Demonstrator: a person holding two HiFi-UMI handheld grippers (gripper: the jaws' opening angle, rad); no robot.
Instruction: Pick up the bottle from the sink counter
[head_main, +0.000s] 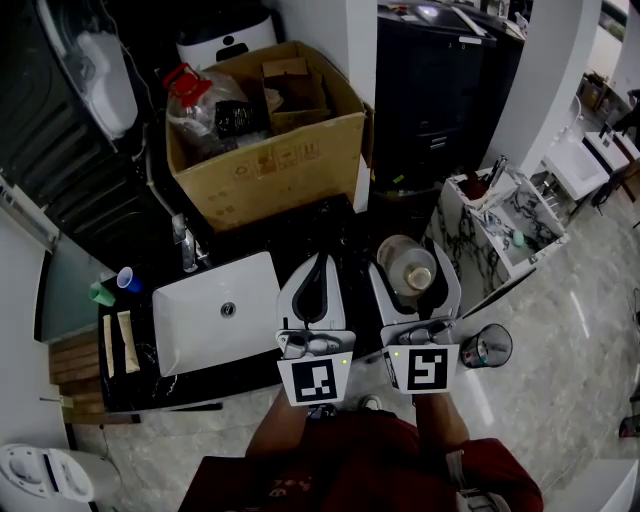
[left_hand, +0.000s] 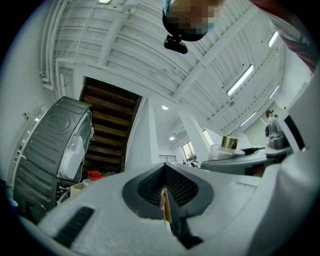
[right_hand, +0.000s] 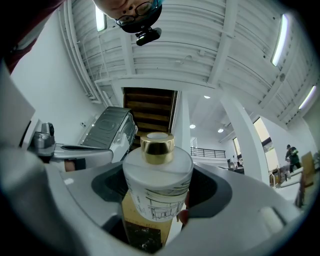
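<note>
Right hand-held gripper (head_main: 415, 255) is closed on the bottle (head_main: 407, 268), its two jaws pressing the white body from either side. The right gripper view shows a gold cap on top, a line drawing on the label and an amber lower part down between the jaws. The bottle stands upright in the grip, held up in front of the person's red shirt (head_main: 360, 465) and, in the head view, over the right end of the desk (head_main: 300, 235). Left hand-held gripper (head_main: 322, 262) sits just beside it with its jaws brought together at the tips and nothing gripped. A thin tan sliver shows at the seam in the left gripper view, too small to identify.

Below both, the dark desk runs from left to right. At its back stands an open cardboard box (head_main: 265, 150) holding a clear plastic jug with a red cap (head_main: 185, 80) and some dark packaging. A white rectangular sink basin (head_main: 215, 310) is set into the desk in front of the box and to the left of the left hand-held gripper. To the right of the desk stands a marble-patterned stand (head_main: 500, 225). A chrome faucet (head_main: 187, 245) rises just behind the basin. A blue cup (head_main: 127, 279) and a green cup (head_main: 100, 293) stand touching near the desk's left end, with two pale strips (head_main: 125, 342) lying in front of them.
</note>
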